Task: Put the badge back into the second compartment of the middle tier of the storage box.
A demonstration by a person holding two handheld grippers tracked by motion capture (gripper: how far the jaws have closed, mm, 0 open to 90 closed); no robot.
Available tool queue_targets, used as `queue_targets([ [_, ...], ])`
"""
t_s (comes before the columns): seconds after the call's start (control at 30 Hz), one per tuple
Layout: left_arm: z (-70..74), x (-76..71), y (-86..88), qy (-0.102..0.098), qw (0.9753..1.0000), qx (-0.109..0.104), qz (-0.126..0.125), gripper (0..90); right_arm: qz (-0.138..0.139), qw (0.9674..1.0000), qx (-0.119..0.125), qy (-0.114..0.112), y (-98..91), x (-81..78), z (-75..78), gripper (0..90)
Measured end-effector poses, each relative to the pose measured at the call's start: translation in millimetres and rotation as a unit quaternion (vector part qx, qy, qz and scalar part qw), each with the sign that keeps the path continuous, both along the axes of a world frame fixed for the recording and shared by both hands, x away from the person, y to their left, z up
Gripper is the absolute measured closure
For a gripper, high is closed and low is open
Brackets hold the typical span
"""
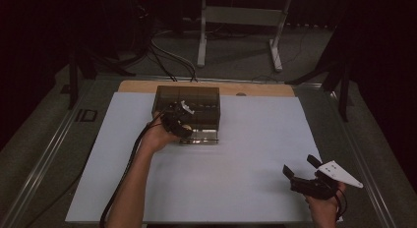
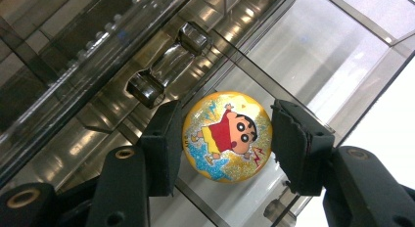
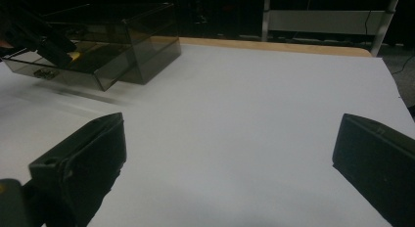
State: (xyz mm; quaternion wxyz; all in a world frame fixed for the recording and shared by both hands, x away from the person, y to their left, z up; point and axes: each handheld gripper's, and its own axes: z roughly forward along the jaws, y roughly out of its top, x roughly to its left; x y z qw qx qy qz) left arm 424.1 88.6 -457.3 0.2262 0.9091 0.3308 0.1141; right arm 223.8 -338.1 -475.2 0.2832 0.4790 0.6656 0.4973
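The left gripper [image 2: 225, 139] reaches into the pulled-out drawer [image 2: 313, 51] of a smoky see-through box [image 1: 188, 107], its two black jaws standing either side of a small yellow glitter ball [image 2: 226, 135] printed with a cartoon child; a sliver of gap shows at each side, so the jaws look parted and not yet pressing, though contact at the left pad cannot be ruled out. The ball sits on the drawer's clear floor, near its front wall. It looks light, hard and glossy, so it would probably roll or squirt out of a glancing pinch; the sound hold is across its widest middle, jaws squarely opposed. The drawer seems thin, stiff plastic that could slide if nudged. The right gripper [image 1: 301, 168] hovers well apart at the near right corner, jaws wide and empty. The box stands toward the far edge of a pale sheet [image 1: 255, 154] over a wooden table [image 1: 142, 85]. Beyond lie cables [image 1: 167, 56], a white frame's legs [image 1: 201, 41] and a dark room.
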Motion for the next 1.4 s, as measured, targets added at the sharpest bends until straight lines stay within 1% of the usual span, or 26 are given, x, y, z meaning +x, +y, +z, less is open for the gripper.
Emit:
queue_targets([
  [0.2,-2.7,0.3,-2.0,0.008,1.0000,-0.002,0.001,48.7,0.001,1.0000,-0.001,0.000,0.3,0.3,-0.2,0.0],
  [0.47,-3.6,0.6,-3.5,0.012,0.9999,-0.002,0.001,48.7,0.001,1.0000,-0.001,0.001,0.7,0.5,-0.4,0.0],
  [0.57,-3.7,0.8,-2.4,0.019,0.9998,-0.006,0.005,48.1,0.002,1.0000,-0.002,0.000,0.6,0.4,-0.4,0.0],
  [0.63,-3.4,-0.2,-2.0,0.020,0.9997,-0.010,0.006,41.7,0.001,1.0000,-0.001,0.000,0.3,0.5,-0.3,0.0],
  [0.77,0.2,-2.3,0.7,0.013,0.9996,-0.022,0.008,34.7,0.001,1.0000,-0.001,0.000,0.2,0.4,-0.3,0.0],
  [0.87,2.3,-3.7,2.0,0.007,0.9997,-0.019,0.015,28.8,0.001,1.0000,-0.001,0.001,0.3,0.3,-0.2,0.0],
  [0.97,4.1,-4.5,3.4,0.004,0.9997,-0.021,0.014,26.4,0.001,1.0000,-0.001,0.001,0.1,0.2,-0.2,0.0],
  [1.03,6.7,-7.1,4.5,-0.004,0.9996,-0.022,0.016,25.4,0.001,1.0000,-0.001,0.001,0.2,0.1,-0.1,0.0],
  [1.1,8.4,-8.7,5.5,-0.008,0.9995,-0.023,0.022,20.1,0.000,1.0000,-0.002,0.001,0.2,0.1,-0.1,0.0],
  [1.13,9.1,-9.6,6.1,-0.010,0.9994,-0.026,0.022,19.5,0.000,1.0000,-0.001,0.001,0.1,0.1,0.0,0.0],
  [1.17,10.0,-10.5,6.8,-0.013,0.9992,-0.029,0.023,17.1,0.000,1.0000,-0.001,0.000,0.0,0.0,0.0,0.0],
  [1.23,11.5,-11.9,8.3,-0.014,0.9988,-0.037,0.027,15.5,0.000,1.0000,-0.001,0.000,-0.1,-0.1,0.1,0.0],
  [1.27,12.1,-12.4,9.1,-0.015,0.9986,-0.041,0.028,11.8,0.000,1.0000,-0.001,0.001,-0.2,0.0,0.0,0.0],
  [1.3,12.9,-13.1,9.8,-0.015,0.9985,-0.045,0.028,10.8,0.000,1.0000,-0.001,0.001,-0.2,-0.1,0.1,0.0],
  [1.37,14.3,-14.1,10.7,-0.020,0.9984,-0.044,0.030,8.3,0.000,1.0000,0.000,0.001,0.1,-0.1,0.1,0.0],
  [1.4,14.9,-14.5,11.0,-0.019,0.9982,-0.047,0.031,5.7,0.000,1.0000,-0.002,0.001,0.1,-0.1,0.1,0.0],
])
